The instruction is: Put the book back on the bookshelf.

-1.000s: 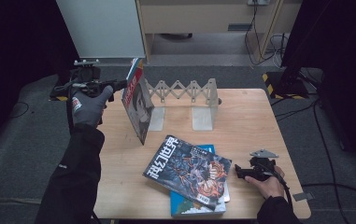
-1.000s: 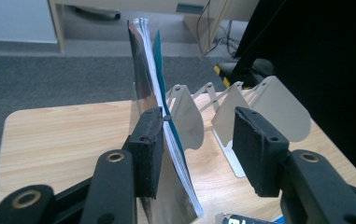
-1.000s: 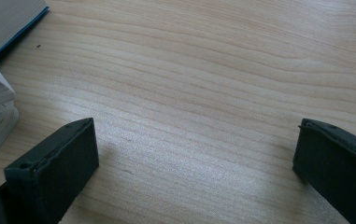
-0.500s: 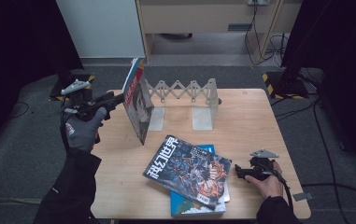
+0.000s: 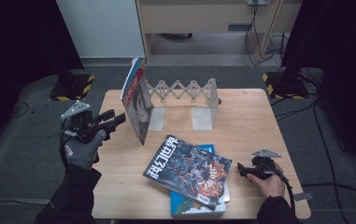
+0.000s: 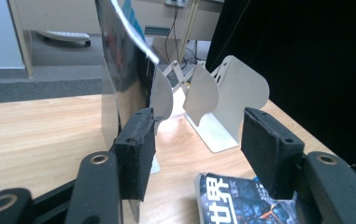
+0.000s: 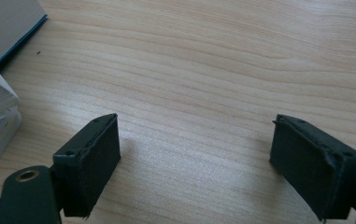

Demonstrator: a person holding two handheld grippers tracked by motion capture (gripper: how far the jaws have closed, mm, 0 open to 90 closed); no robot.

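A magazine (image 5: 137,108) stands upright against the left end of a folding metal book rack (image 5: 185,91). A gloved hand holds my left gripper (image 5: 117,119) just off the table's left edge, pointing right at that magazine. Its jaws have just been opening. In the left gripper view nothing sits between the pads of the left gripper (image 6: 196,140), and the magazine (image 6: 119,70) stands just beyond the left pad. A dark-covered magazine (image 5: 189,170) tops a flat stack at the front. My right gripper (image 5: 240,169) rests to its right. Its jaws have just been closing, and the right gripper (image 7: 194,154) stands open over bare wood.
A blue book (image 5: 189,207) lies under the stack, near the table's front edge. The rack's white end plates (image 6: 238,98) stand upright behind the stack. Stand bases with yellow-black stripes (image 5: 73,86) and cables (image 5: 259,37) lie on the floor around the table.
My left gripper has come down and back from the upright magazine's top edge to about its mid height, and its jaws stand wider. The right hand has stayed put.
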